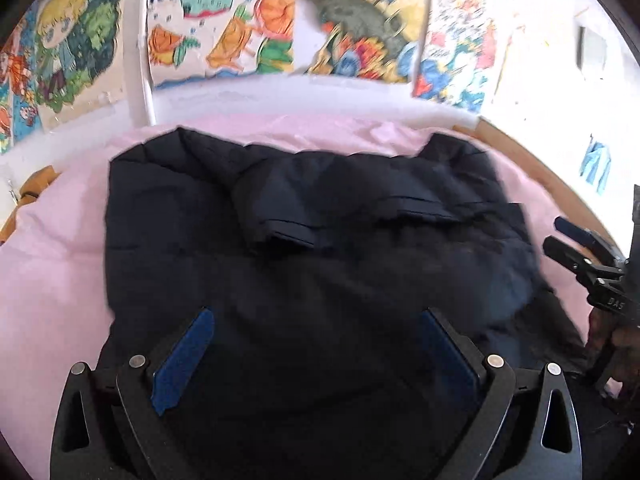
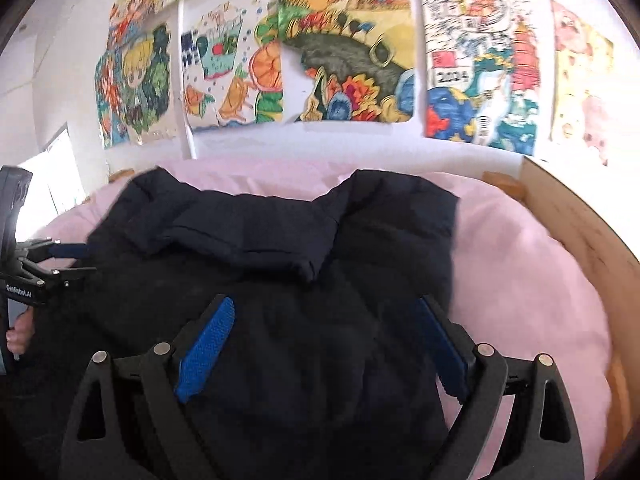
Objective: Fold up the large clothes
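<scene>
Item: dark padded jacket [image 1: 304, 248], lying partly folded on pink bed [image 1: 52, 280]. Left tool [image 1: 316, 348] and right tool [image 2: 324, 344] hovering released above it. Advice: grasping near hem corners together, lifting evenly.

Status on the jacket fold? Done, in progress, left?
Done: the dark jacket lies on the pink bedding, both sleeves folded across its middle. In hand: nothing gripped; the left gripper and right gripper hover open over its near part. Left: probably folding the body over into a compact bundle.
</scene>
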`<action>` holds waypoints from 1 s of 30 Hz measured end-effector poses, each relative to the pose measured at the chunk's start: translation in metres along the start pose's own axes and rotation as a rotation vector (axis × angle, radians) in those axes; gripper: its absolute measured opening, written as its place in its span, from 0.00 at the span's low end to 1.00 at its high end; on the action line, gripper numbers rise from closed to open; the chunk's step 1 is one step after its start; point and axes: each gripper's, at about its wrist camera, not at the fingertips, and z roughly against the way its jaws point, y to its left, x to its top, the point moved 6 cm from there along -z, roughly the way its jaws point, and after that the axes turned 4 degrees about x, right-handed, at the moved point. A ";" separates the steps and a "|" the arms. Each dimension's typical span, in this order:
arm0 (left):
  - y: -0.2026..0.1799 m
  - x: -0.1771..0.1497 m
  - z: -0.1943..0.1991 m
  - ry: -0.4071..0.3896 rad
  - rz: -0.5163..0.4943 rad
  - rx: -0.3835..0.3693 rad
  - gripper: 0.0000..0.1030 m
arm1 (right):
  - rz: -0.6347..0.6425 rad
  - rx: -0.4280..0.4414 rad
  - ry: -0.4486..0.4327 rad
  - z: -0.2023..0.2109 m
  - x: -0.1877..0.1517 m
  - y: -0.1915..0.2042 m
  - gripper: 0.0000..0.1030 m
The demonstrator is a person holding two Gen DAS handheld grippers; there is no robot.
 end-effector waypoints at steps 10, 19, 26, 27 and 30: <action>-0.038 -0.026 0.228 -0.113 -0.036 0.015 1.00 | -0.180 0.058 0.040 0.175 0.036 0.051 0.92; -0.044 -0.094 0.344 -0.147 -0.139 0.112 1.00 | 0.086 0.073 0.112 0.328 -0.002 0.138 0.98; -0.025 -0.163 0.310 -0.042 -0.120 0.152 1.00 | 0.236 0.079 0.183 0.361 -0.080 0.158 0.98; -0.021 -0.171 0.299 0.002 -0.118 0.161 1.00 | 0.280 0.071 0.206 0.357 -0.096 0.155 0.98; -0.017 -0.184 0.280 0.067 -0.138 0.173 1.00 | 0.349 0.029 0.291 0.337 -0.127 0.150 0.98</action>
